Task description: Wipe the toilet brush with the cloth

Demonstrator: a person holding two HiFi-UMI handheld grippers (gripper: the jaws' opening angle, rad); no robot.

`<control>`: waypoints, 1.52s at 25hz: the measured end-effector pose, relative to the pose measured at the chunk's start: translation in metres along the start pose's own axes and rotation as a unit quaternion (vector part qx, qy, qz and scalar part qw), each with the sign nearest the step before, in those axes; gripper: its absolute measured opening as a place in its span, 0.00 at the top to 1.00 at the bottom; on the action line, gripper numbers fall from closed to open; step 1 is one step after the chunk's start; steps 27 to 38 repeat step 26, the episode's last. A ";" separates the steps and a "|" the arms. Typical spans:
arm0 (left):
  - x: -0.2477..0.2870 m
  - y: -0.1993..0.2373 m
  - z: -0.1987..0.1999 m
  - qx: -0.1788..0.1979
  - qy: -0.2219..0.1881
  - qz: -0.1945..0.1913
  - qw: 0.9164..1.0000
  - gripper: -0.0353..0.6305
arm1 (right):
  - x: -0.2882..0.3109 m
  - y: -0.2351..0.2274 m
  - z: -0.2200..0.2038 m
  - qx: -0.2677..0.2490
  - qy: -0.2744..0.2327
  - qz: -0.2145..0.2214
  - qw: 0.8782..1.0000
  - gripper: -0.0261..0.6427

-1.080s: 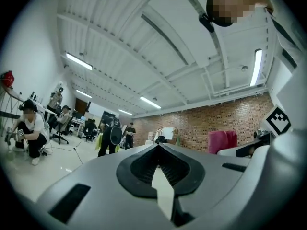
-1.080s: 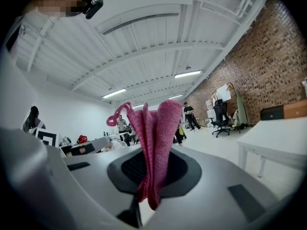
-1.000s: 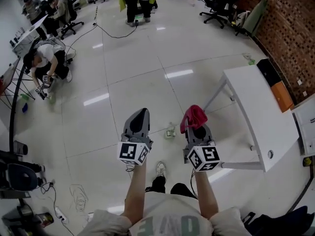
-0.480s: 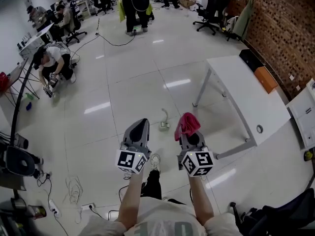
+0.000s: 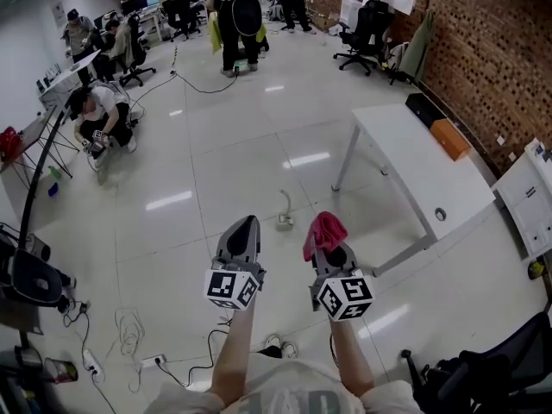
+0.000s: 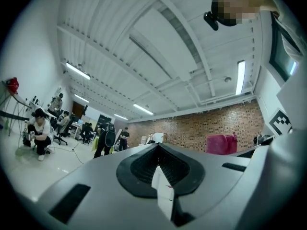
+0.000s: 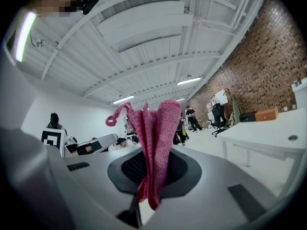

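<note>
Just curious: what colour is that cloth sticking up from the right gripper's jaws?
Pink. The cloth shows best in the right gripper view.

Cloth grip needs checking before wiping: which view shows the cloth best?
The right gripper view: the cloth fills the centre, pinched between shut jaws. The head view shows it small, from above. The left gripper view shows only a small pink patch at right.
</note>
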State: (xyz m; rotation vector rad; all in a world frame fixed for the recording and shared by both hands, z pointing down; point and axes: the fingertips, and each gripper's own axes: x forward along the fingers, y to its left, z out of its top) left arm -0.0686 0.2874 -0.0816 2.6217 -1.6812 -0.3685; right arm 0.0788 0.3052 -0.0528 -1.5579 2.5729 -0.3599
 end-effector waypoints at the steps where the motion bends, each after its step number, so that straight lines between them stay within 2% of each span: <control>1: -0.003 0.000 0.001 -0.003 0.000 -0.001 1.000 0.94 | -0.003 0.004 0.000 -0.008 0.001 -0.004 1.000 0.92; 5: -0.015 -0.004 0.007 0.010 0.004 -0.010 1.000 0.94 | -0.012 0.020 0.001 -0.023 0.000 -0.006 1.000 0.92; 12: -0.028 -0.005 0.021 0.021 -0.002 -0.023 1.000 0.94 | -0.023 0.036 0.001 -0.021 -0.006 -0.011 1.000 0.92; 22: -0.047 -0.005 0.030 0.026 -0.007 -0.029 0.999 0.94 | -0.030 0.058 0.004 -0.029 -0.018 -0.009 0.999 0.92; 26: -0.056 -0.009 0.032 0.025 -0.010 -0.046 0.999 0.94 | -0.034 0.067 0.001 -0.029 -0.019 -0.007 0.999 0.92; 38: -0.056 -0.009 0.032 0.025 -0.010 -0.046 0.999 0.94 | -0.034 0.067 0.001 -0.029 -0.019 -0.007 0.999 0.92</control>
